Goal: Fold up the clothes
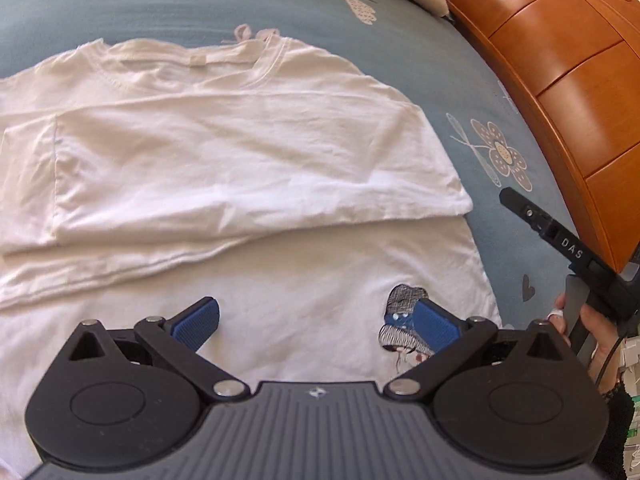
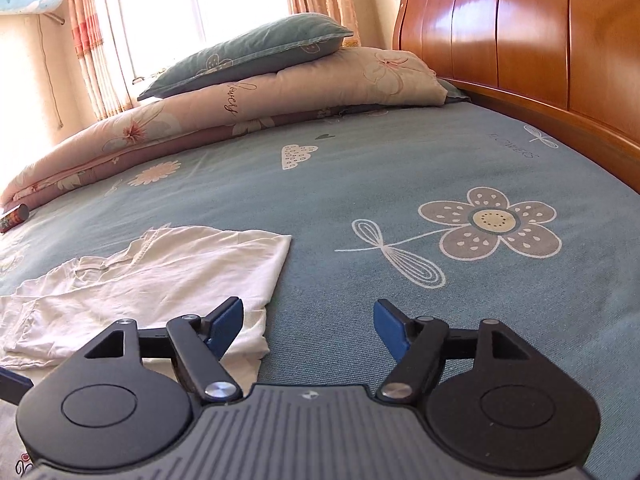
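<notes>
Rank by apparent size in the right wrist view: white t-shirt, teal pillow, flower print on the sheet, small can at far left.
1. white t-shirt, though nearness inflates it
2. teal pillow, though it lies farther off
3. flower print
4. can

My left wrist view looks steeply down, close over the white T-shirt (image 1: pixel 240 168) on the bed sheet (image 1: pixel 160 4). My right wrist view sits low, looking shallowly across the sheet toward the pillows (image 2: pixel 256 48) and window (image 2: pixel 200 0). Both share shirt, sheet and headboard (image 1: pixel 560 80) (right edge).
</notes>
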The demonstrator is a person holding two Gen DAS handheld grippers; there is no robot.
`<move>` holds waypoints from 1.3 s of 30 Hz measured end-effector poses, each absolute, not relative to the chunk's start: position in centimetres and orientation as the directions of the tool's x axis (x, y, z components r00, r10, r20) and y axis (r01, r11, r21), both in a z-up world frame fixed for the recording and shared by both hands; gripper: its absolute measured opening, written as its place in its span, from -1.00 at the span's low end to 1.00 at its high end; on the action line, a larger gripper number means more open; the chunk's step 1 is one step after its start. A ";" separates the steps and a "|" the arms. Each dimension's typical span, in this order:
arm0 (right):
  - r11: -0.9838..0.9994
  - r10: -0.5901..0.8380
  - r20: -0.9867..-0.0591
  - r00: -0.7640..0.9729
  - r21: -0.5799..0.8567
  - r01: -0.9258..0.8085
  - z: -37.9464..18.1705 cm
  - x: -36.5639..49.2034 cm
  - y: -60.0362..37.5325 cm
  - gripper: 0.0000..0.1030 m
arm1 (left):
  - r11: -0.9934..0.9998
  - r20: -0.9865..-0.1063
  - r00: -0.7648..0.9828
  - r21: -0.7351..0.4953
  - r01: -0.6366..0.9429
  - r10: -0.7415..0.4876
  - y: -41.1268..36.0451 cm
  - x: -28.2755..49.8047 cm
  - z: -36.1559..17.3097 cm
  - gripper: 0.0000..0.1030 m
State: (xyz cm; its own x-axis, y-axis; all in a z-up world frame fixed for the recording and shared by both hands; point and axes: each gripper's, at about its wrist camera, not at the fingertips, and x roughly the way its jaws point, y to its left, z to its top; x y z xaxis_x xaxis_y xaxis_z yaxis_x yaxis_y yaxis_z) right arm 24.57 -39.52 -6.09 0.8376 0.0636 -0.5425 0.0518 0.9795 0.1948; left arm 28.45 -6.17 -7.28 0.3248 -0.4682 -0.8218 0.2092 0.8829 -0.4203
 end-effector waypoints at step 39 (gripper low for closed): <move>0.624 0.779 -0.552 0.298 0.734 -0.270 -7.2 14.9 -21.6 0.69 | 0.954 -0.936 0.278 -0.145 0.262 -0.218 0.0 8.5 -4.6 0.99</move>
